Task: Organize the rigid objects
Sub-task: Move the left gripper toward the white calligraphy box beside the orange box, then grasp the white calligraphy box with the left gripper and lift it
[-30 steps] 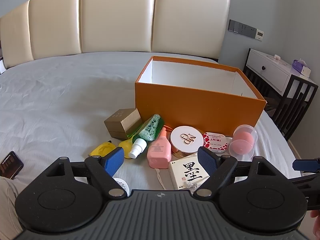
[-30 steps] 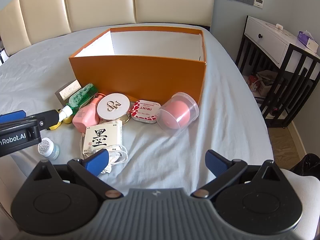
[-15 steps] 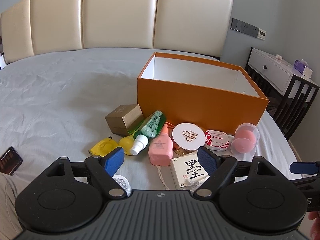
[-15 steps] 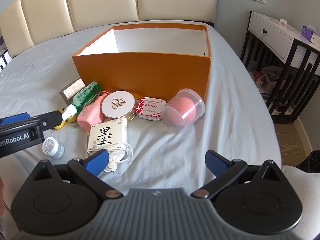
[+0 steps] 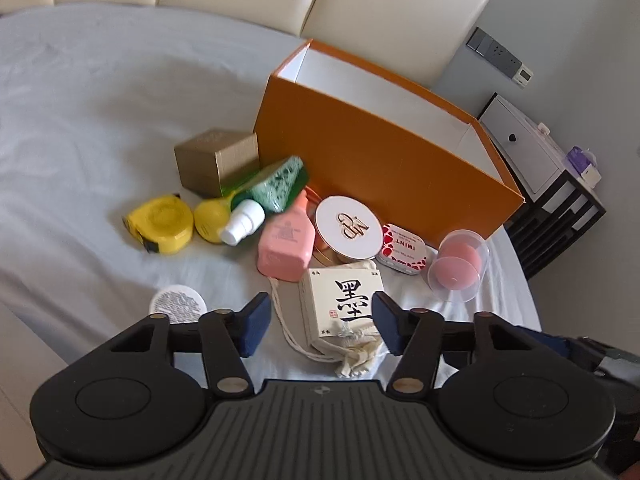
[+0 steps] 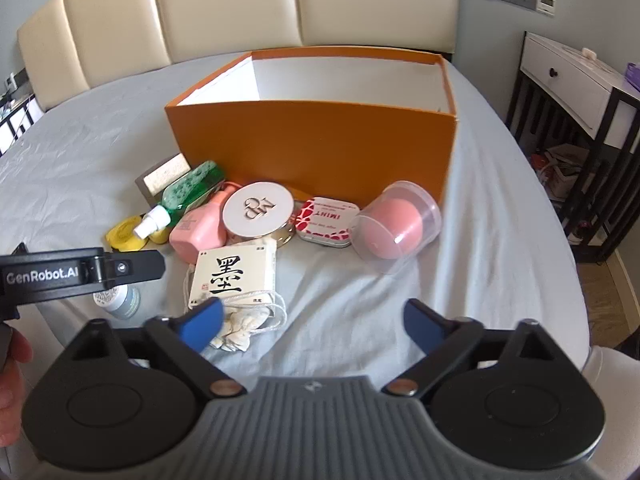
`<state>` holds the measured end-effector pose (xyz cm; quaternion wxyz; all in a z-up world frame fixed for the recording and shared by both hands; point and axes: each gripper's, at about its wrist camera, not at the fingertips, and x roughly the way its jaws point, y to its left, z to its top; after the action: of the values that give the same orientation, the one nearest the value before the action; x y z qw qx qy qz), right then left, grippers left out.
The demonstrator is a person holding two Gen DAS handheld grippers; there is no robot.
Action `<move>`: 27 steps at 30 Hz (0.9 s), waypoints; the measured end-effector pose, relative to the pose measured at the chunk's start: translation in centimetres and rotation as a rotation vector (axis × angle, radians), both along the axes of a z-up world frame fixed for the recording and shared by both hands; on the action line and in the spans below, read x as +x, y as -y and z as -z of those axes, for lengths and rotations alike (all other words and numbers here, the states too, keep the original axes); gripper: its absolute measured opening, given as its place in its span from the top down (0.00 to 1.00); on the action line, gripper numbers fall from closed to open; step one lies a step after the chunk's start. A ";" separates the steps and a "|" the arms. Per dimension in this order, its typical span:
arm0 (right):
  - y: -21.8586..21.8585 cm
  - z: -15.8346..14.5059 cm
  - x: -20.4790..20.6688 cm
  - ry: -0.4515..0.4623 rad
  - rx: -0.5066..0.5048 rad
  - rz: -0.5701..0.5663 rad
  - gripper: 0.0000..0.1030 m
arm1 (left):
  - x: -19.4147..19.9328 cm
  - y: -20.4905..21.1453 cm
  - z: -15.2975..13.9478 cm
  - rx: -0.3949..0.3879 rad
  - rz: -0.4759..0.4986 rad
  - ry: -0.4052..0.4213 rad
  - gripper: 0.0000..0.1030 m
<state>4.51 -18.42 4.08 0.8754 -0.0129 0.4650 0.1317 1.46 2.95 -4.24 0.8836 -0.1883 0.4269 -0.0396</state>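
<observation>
Bed: we work over a grey sheet (image 6: 500, 208) with a cream padded headboard (image 6: 224, 4) behind it and a white-drawered side stand (image 6: 568, 76) off to one side.
Orange box: the open orange box (image 6: 312, 140) sits on the bed with its white inside showing; it is our landmark.
Along the box's near wall: we see a gold carton (image 5: 216, 160), a green bottle with a white cap (image 5: 272, 188), a pink bottle (image 5: 286, 240), a round white compact (image 5: 348, 228), a red-and-white mint tin (image 5: 402, 248) and a clear cup holding a pink sponge (image 5: 458, 264).
Further out from the box: a yellow tape measure (image 5: 160, 224) and a yellow round piece (image 5: 210, 220) lie beyond the gold carton; a cream carton with black characters (image 5: 340, 304) lies on a drawstring pouch (image 5: 352, 352) nearer to us than the compact; a small white-lidded jar (image 5: 178, 304) stands apart.
Left tongs: the left tongs (image 5: 322, 324) have just been narrowing; the blue pads flank the cream carton in the left wrist view, and we see no pad pressing on it, so they are released.
Right tongs: the right tongs (image 6: 312, 324) have also just been narrowing, released over bare sheet, nearer to us than the sponge cup, with nothing between the pads.
</observation>
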 end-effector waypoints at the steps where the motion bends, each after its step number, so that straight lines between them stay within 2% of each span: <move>1: -0.2 0.3 0.3 -0.008 -0.005 -0.006 0.26 | 0.3 -0.1 0.3 -0.019 0.000 -0.011 0.39; 5: -0.8 1.3 1.4 -0.030 -0.022 -0.019 0.46 | 1.6 -0.7 1.3 -0.118 -0.034 -0.060 0.37; 8: -1.1 1.9 2.4 -0.047 -0.013 -0.011 0.48 | 2.9 -1.0 2.4 -0.195 -0.077 -0.088 0.29; 11: -1.5 2.4 3.5 -0.058 0.004 -0.006 0.48 | 4.0 -1.3 3.6 -0.253 -0.107 -0.136 0.26; 19: -2.5 4.4 5.4 -0.115 0.010 -0.022 0.48 | 5.8 -1.4 6.7 -0.293 -0.116 -0.240 0.29; 23: -2.6 5.0 5.9 -0.133 0.024 -0.025 0.48 | 6.1 -0.9 7.3 -0.296 -0.096 -0.224 0.24; 27: -2.7 5.1 6.1 -0.124 -0.004 -0.008 0.51 | 6.4 0.0 6.9 -0.253 -0.066 -0.207 0.26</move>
<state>10.61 -15.75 -1.04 0.8444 -0.0082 0.5184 0.1350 7.86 2.94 -11.14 0.8049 -0.3153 0.5008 -0.0442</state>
